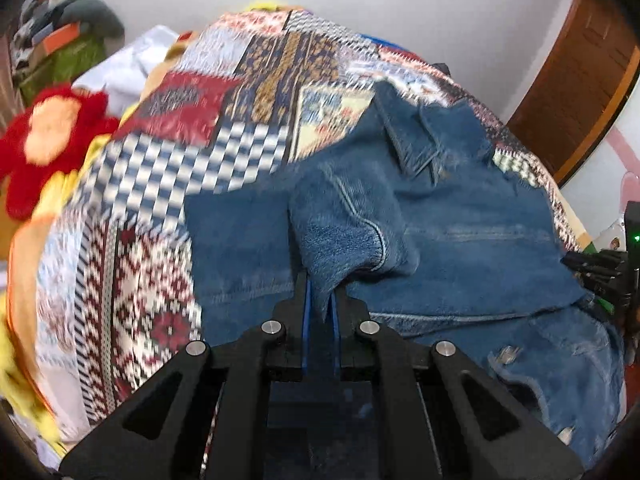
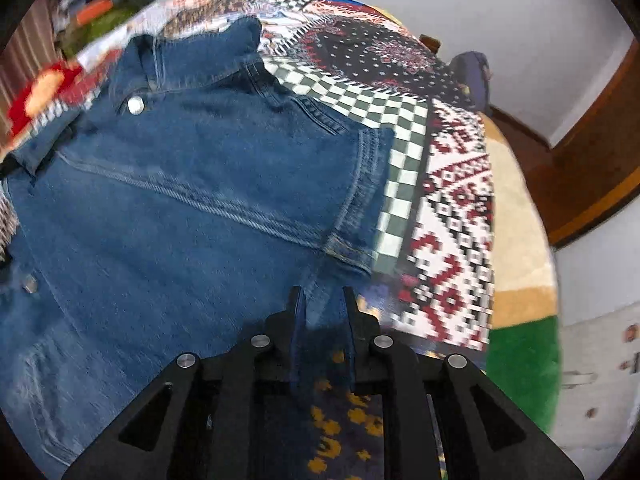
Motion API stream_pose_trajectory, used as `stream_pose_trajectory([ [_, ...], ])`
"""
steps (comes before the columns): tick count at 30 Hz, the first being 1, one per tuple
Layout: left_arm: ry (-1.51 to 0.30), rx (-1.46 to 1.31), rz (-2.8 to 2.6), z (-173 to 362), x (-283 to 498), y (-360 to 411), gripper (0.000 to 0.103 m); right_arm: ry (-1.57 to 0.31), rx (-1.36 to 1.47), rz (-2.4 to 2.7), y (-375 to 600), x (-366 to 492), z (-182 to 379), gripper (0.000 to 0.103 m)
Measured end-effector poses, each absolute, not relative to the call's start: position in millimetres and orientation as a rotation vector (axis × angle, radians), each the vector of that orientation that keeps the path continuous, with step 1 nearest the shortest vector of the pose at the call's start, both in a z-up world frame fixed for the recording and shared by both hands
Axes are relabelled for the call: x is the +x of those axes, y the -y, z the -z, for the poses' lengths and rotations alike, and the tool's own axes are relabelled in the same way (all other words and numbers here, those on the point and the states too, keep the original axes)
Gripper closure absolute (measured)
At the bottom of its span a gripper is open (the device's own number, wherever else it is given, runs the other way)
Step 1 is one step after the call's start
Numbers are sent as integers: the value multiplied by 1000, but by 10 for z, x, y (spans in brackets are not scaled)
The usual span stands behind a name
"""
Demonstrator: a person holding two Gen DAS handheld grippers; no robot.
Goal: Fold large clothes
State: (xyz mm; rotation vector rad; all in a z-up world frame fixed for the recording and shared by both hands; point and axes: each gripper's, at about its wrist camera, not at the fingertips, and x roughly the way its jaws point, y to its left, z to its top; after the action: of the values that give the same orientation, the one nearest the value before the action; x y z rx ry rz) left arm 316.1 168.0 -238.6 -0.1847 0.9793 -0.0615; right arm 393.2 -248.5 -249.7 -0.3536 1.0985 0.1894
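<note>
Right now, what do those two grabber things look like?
Both look alike. The left gripper and the right gripper are black plastic with angled link arms, round silver bolts and triangular cut-outs. Each has two thin black fingers with blue inner pads. No hands or sleeves show.

We see a bed [image 2: 520, 216] with a patchwork cover [image 1: 224, 92] of many patterns spread over it. A blue denim jacket [image 2: 180, 184] lies flat on the cover, its collar toward the far edge. At the bed's left edge a red and orange plush toy [image 1: 52, 132] rests on the bedding. Beyond it, near the far left corner, lies something white [image 1: 136, 64]; we cannot tell what it is.
</note>
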Motion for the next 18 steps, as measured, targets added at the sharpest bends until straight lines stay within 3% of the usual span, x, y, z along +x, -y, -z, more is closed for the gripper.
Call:
stream_pose_trajectory([
  [4,-1010,-207,14,2585,3026,-1809,95,-1163,-507,-115,2528,3836,2727,90],
  [10,-1070,-241,-109,2786,2804,-2118,95,-1194,-332,-132,2745,3845,2633,90],
  [15,-1041,-219,-134,2603,2603,-2261,95,-1159,-209,-171,2753,3908,2345,90],
  [17,-1013,-198,-123,2438,2592,-2252,91,-1118,-149,-209,2707,3934,2159,90],
  [18,-999,-194,-116,2378,2600,-2235,84,-1104,-129,-230,2684,3954,2090,90],
])
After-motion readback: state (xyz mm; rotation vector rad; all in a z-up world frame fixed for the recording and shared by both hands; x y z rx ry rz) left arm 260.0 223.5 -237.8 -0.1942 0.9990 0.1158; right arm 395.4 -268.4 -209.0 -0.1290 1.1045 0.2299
